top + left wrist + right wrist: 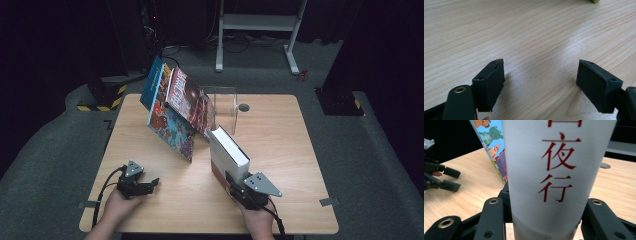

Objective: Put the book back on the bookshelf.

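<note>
High view: white book [228, 148] clamped at its spine by right gripper [243, 189], lower middle of frame, tilted toward leaning picture books [175, 107] and clear stand [226, 106]. Not yet shelved. Left gripper [145, 185] lower left, fingers [490, 82] apart, nothing held.

Left gripper [150, 184]: jaws wide apart, nothing between, low and level. Right gripper [236, 184]: jaws clamped, pointing forward.
</note>
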`<state>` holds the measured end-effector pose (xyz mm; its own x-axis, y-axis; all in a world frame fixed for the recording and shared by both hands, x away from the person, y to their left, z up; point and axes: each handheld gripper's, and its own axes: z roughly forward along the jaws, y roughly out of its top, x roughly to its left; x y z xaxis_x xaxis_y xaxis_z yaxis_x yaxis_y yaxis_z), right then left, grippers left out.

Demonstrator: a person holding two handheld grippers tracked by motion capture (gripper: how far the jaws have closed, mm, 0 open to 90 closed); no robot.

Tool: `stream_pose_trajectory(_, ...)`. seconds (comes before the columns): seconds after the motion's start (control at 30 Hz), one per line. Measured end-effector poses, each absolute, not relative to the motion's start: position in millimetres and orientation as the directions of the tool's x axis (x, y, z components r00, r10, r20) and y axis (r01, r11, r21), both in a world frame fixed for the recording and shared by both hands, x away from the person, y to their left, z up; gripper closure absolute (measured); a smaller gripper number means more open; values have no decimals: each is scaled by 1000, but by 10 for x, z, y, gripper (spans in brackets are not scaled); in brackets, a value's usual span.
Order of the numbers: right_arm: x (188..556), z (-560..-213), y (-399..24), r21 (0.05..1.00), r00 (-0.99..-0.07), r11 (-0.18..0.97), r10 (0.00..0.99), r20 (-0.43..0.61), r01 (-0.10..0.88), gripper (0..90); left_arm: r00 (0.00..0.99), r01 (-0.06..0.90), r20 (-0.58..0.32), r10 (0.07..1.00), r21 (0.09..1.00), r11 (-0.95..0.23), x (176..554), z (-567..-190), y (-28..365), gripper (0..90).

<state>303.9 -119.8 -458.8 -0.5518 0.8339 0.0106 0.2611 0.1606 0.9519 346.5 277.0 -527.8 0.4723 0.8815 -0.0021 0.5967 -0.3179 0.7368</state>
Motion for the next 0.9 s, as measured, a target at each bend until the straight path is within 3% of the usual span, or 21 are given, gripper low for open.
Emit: stream_pose_trajectory(0.9, 3534, -4274, -1183, 968, -484, 133, 875, -13, 215, 545, 482, 594, -4, 876, 737, -323, 3460, -5278, 2768, 230)
